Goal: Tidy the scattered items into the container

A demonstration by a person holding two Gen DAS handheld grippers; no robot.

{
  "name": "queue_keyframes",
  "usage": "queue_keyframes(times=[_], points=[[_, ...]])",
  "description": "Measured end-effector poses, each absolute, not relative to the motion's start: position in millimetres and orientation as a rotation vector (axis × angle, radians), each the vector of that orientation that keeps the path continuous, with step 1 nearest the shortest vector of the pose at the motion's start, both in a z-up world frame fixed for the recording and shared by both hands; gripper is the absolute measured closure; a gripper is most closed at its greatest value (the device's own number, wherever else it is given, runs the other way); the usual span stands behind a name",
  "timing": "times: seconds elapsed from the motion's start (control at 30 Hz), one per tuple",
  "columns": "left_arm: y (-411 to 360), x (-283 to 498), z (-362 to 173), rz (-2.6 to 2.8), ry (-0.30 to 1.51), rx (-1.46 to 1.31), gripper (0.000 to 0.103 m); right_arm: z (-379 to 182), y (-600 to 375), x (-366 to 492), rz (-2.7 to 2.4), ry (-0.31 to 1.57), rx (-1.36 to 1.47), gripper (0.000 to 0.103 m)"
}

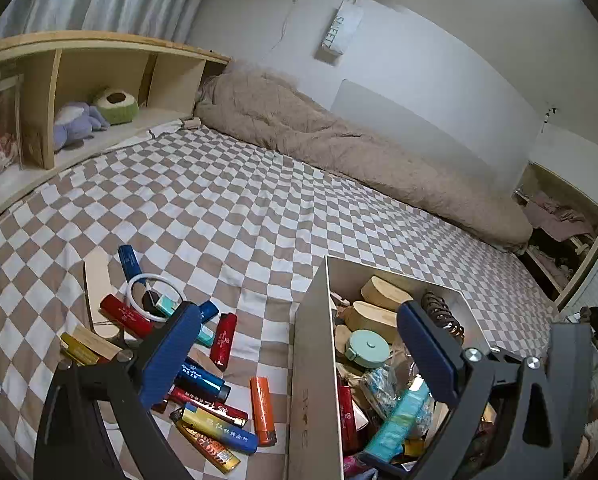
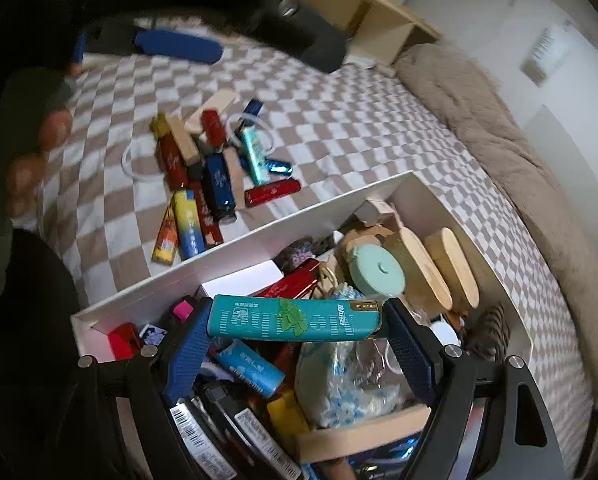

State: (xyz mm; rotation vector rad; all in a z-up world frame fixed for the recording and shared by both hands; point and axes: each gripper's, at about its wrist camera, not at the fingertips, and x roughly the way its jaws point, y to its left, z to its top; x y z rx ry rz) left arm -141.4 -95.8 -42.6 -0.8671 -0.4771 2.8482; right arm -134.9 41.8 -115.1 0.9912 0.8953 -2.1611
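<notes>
The right gripper (image 2: 295, 334) grips a teal mint-printed rectangular lighter (image 2: 295, 318) end to end, its long axis crosswise between the jaws, directly above the crowded white cardboard box (image 2: 235, 246), while the left gripper (image 1: 299, 348) hangs wide open and empty beside it.

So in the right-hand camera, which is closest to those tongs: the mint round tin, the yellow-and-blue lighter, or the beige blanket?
1. The mint round tin, inside the white box, just ahead of the right tongs.
2. The yellow-and-blue lighter, out on the checked sheet, left of the box.
3. The beige blanket, far right along the wall.
</notes>
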Motion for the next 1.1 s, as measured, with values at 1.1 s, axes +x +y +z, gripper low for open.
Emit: queue_keyframes(times=[1.1], points=[[-97.7, -144.0, -52.1, 2.822, -0.51, -0.883, 0.003, -117.0, 45.9, -197.8, -2.379, 1.081, 1.05, 0.0]])
